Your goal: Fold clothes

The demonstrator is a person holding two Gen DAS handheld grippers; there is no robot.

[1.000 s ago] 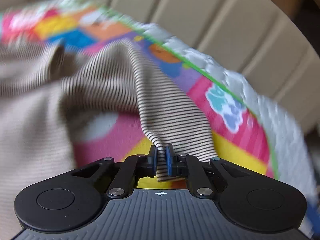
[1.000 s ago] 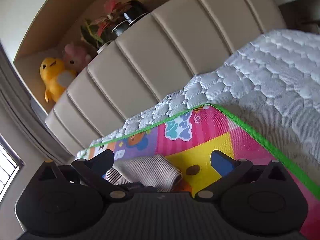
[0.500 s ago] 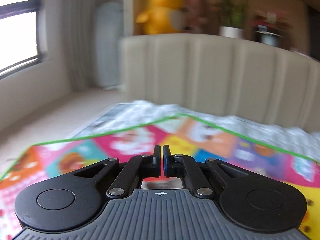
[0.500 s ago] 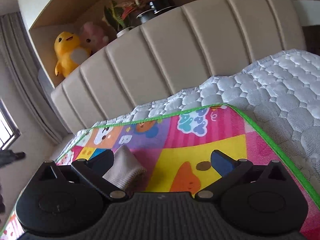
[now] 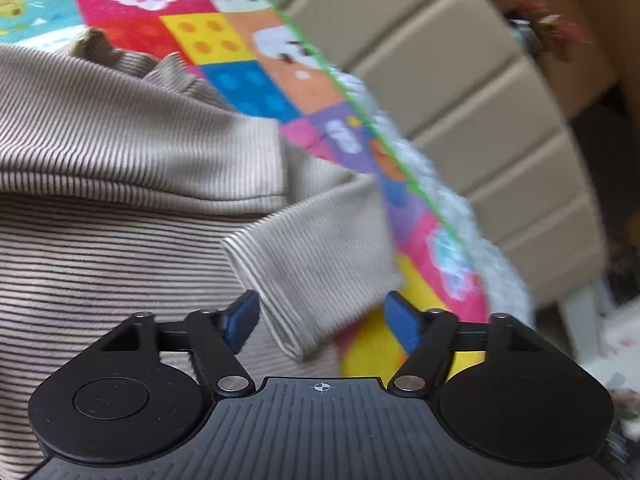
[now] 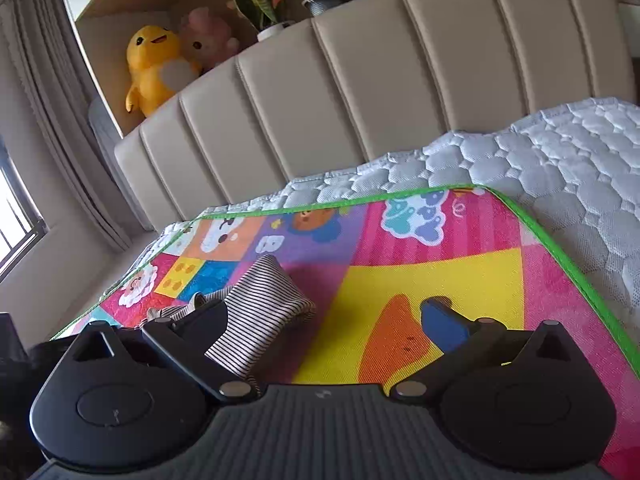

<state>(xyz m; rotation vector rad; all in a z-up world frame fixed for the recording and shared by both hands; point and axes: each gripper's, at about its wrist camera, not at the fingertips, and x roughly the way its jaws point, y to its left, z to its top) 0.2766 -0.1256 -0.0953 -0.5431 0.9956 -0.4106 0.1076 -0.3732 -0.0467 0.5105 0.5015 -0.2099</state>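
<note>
garments: one striped beige top (image 5: 120,152), spread on the play mat (image 5: 224,44) atop the quilted mattress (image 6: 560,152)
sleeve cuff (image 5: 316,256): one, lying between the left fingers, untouched
left gripper (image 5: 322,320): tilted down over the top, jaws just opened wide, holding nothing
right gripper (image 6: 324,320): angled low over the mat, jaws wide, empty
plush toys: two, yellow duck (image 6: 154,66) and pink one (image 6: 208,38)
</note>
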